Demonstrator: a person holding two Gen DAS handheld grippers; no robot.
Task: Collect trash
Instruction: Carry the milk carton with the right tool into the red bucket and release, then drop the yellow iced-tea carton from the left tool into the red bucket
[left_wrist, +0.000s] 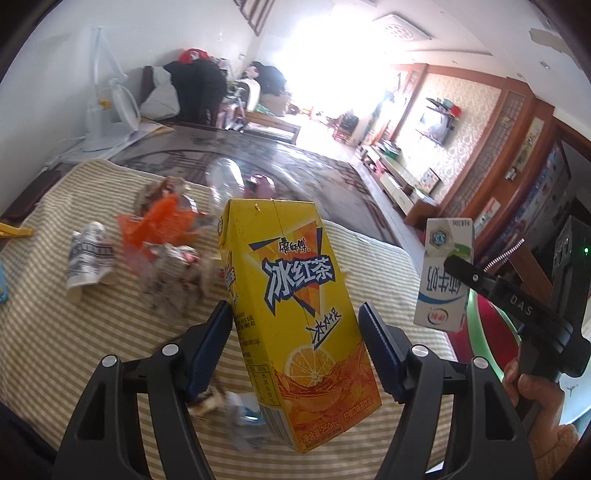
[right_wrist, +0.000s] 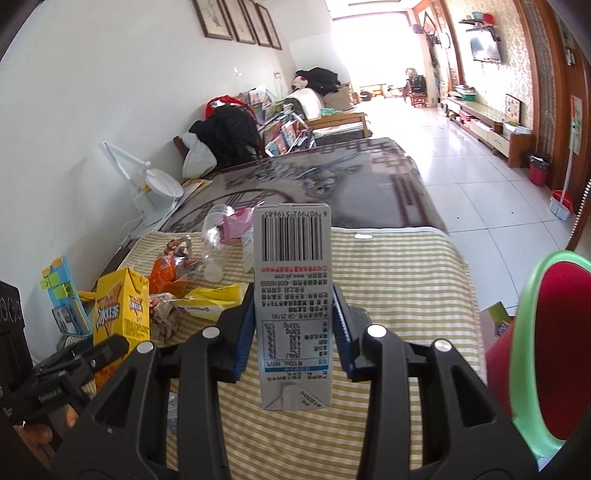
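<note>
Left gripper jaws pinching a yellow iced-tea carton, lifted off the striped cloth on the desk. Right gripper jaws clamped on a white milk carton, upside down, barcode side facing the camera, also in the air.

Trash pile beyond the iced-tea carton, on the cloth: orange wrapper, crumpled printed paper, foil wrappers, clear plastic bottle lying down, pink item just beside it. More scraps blurred under the tea carton, cannot tell what they are.

Right wrist view alone shows a yellow plastic bag near the pile, a blue-green toy at the cloth's left edge, and the red bin with green rim off the cloth's right edge, close by the milk carton. Left wrist view only catches a sliver of that bin behind the milk carton.

White desk lamp stands past the pile by the wall. Right half of the cloth between milk carton and bin is bare; tiled floor beyond that edge.
</note>
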